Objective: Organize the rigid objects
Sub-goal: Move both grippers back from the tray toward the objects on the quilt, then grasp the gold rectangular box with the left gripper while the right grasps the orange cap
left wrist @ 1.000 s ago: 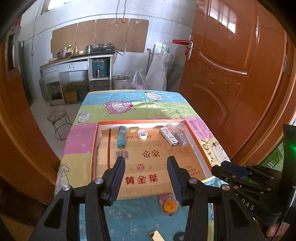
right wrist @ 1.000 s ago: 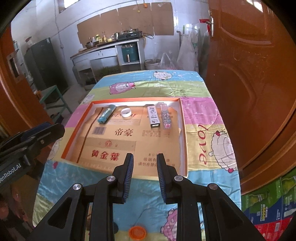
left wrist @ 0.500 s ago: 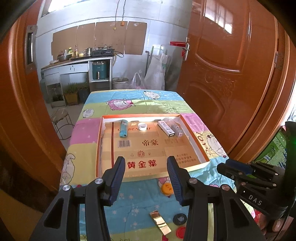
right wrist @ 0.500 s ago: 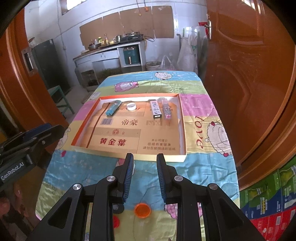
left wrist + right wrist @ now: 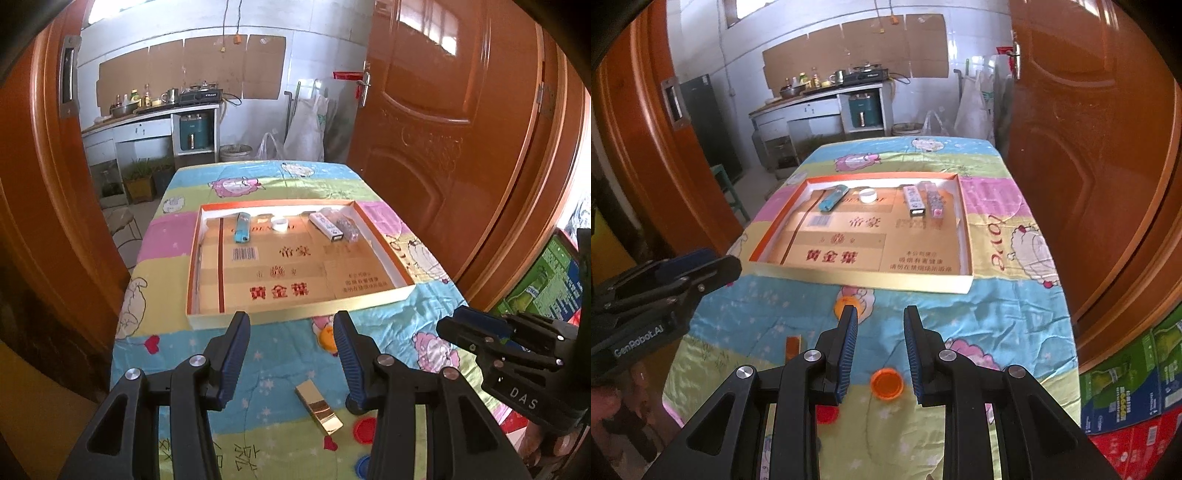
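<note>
A shallow orange-rimmed box lid (image 5: 384,251) (image 5: 964,221) lined with cardboard lies on the table. At its far end lie a blue lighter (image 5: 242,228) (image 5: 833,197), a white cap (image 5: 279,223) (image 5: 867,195), a white box (image 5: 325,226) (image 5: 914,200) and a clear case (image 5: 346,228) (image 5: 935,201). Nearer me on the cloth lie a gold bar (image 5: 318,406) (image 5: 793,345), orange caps (image 5: 886,383) (image 5: 327,336) and red caps (image 5: 364,430) (image 5: 826,415). My left gripper (image 5: 291,349) is open and empty. My right gripper (image 5: 880,350) is open and empty above the near orange cap.
A cartoon-print cloth (image 5: 173,240) covers the table. Orange wooden doors (image 5: 461,147) (image 5: 639,147) stand close on both sides. A kitchen counter (image 5: 147,122) stands at the back. Coloured cartons (image 5: 1126,391) are stacked at the lower right.
Both grippers have pulled back toward the near end of the table and risen. The gold bar and several caps have come into view. The right jaws stand a little wider.
</note>
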A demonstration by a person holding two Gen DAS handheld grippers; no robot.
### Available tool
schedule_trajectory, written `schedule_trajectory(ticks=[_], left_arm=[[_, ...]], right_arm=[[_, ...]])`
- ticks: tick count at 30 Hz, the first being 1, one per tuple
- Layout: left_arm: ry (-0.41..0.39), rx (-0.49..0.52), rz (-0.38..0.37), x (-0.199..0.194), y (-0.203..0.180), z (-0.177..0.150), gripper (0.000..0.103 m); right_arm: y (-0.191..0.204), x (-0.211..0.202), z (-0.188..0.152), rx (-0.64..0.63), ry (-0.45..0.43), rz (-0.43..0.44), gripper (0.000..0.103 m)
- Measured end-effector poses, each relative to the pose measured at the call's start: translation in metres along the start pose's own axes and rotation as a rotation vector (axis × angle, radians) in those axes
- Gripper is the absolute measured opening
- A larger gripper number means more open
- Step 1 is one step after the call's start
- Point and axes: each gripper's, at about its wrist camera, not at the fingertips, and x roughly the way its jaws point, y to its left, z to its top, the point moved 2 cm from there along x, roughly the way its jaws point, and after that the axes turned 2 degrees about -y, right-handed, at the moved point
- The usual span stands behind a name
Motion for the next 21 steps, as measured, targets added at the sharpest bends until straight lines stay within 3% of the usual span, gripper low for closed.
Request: schedule_trajectory(ticks=[4,8,21], left_arm=[[0.000,-0.009,-0.006,0.002,0.001,-0.008,0.047],[-0.008,-0.008,-0.006,0.007,0.001,-0.019,0.047],[0.028,-0.049,-0.015,0.038,-0.007,-0.064,0.047]], right_arm=[[0.002,0.006,-0.011,-0.003,0.013,0.013,0.027],[0.003,0.011,-0.021,-0.003,0.011,0.010,0.046],[-0.007,0.039,-0.056,0.028,0.038,-0.018,0.046]])
